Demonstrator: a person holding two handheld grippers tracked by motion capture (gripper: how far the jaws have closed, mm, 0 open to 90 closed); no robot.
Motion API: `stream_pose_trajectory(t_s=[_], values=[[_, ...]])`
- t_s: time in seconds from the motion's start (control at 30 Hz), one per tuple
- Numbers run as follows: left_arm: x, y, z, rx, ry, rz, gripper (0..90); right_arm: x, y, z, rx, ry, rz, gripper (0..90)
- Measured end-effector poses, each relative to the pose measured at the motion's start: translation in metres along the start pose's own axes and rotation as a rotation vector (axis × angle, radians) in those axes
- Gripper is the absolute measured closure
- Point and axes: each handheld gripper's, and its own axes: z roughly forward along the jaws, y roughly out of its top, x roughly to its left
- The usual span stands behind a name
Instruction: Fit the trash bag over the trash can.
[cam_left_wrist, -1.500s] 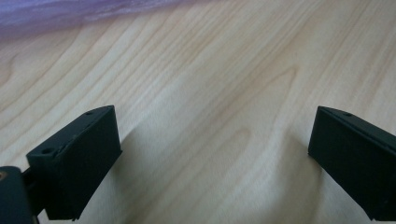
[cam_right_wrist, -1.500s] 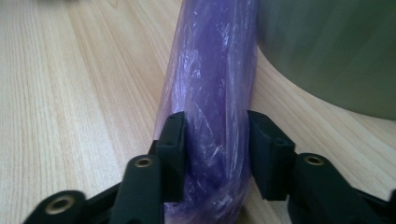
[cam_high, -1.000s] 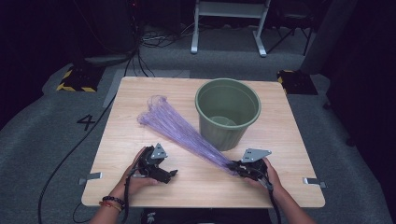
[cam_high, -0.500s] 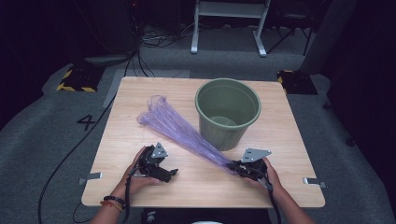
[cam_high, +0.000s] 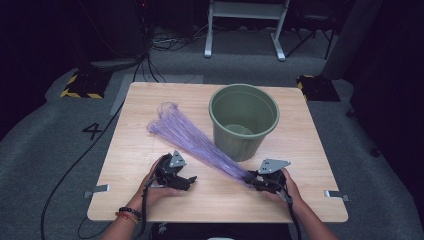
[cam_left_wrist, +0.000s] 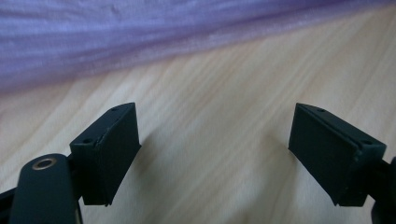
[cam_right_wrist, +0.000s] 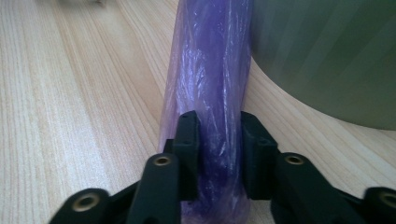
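Pinching the gathered end of the thin, crinkled purple plastic bag (cam_right_wrist: 212, 93), the right gripper (cam_right_wrist: 218, 154) has just slackened; keep pressure. The left gripper (cam_left_wrist: 215, 149), released and closing slightly, should catch the film near the round green plastic bucket (cam_high: 244, 120). The bag's mouth is indistinct.

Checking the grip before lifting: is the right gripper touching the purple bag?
Touching. In the right gripper view, the right gripper has both jaws flanking the gathered purple bag, pads against it.
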Motion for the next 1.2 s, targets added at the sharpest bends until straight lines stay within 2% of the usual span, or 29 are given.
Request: stream_pose_trajectory(t_s=[0.03,0.07,0.1,0.13,0.2,0.33,0.43,0.6,0.67,0.7,0.8,0.97,1.1,1.2], values=[[-0.001,0.003,0.001,-0.012,0.0,0.007,16.0,-0.002,0.0,0.0,0.003,0.002,0.015,60.7],[-0.003,0.007,0.002,-0.02,0.003,0.017,16.0,-0.002,0.0,0.0,0.003,0.002,0.015,60.7],[-0.005,0.011,0.003,-0.031,0.007,0.024,15.9,-0.002,0.0,0.0,0.007,0.011,0.016,54.6],[-0.006,0.014,0.003,-0.045,0.004,0.028,15.9,-0.002,0.0,0.0,0.007,0.011,0.016,54.6],[-0.009,0.02,0.003,-0.068,-0.013,0.043,15.7,-0.001,0.0,0.001,0.01,0.001,0.01,46.4],[-0.013,0.03,0.005,-0.089,-0.024,0.082,15.8,-0.002,0.0,0.001,0.019,-0.022,0.033,40.0],[-0.012,0.034,0.01,-0.103,-0.011,0.101,16.0,-0.001,0.0,0.001,0.017,-0.033,0.033,39.1],[-0.003,0.042,0.021,-0.114,0.004,0.08,17.1,0.0,0.0,0.001,0.016,-0.042,0.031,38.9],[0.0,0.045,0.025,-0.122,-0.009,0.08,17.6,0.0,0.0,0.001,0.015,-0.039,0.034,38.9],[0.001,0.046,0.027,-0.131,-0.008,0.082,21.5,0.0,0.0,0.001,0.015,-0.037,0.036,38.9],[0.001,0.051,0.034,-0.121,-0.028,0.074,22.7,0.0,0.0,0.001,0.017,-0.035,0.035,38.7],[-0.002,0.055,0.043,-0.125,-0.069,0.095,25.9,0.0,0.0,0.001,0.018,-0.034,0.029,37.8],[-0.002,0.055,0.047,-0.109,-0.081,0.096,27.7,0.001,0.0,0.001,0.018,-0.034,0.022,36.4],[-0.002,0.056,0.052,-0.079,-0.088,0.1,31.3,0.001,0.0,0.001,0.02,-0.033,0.023,34.8]])
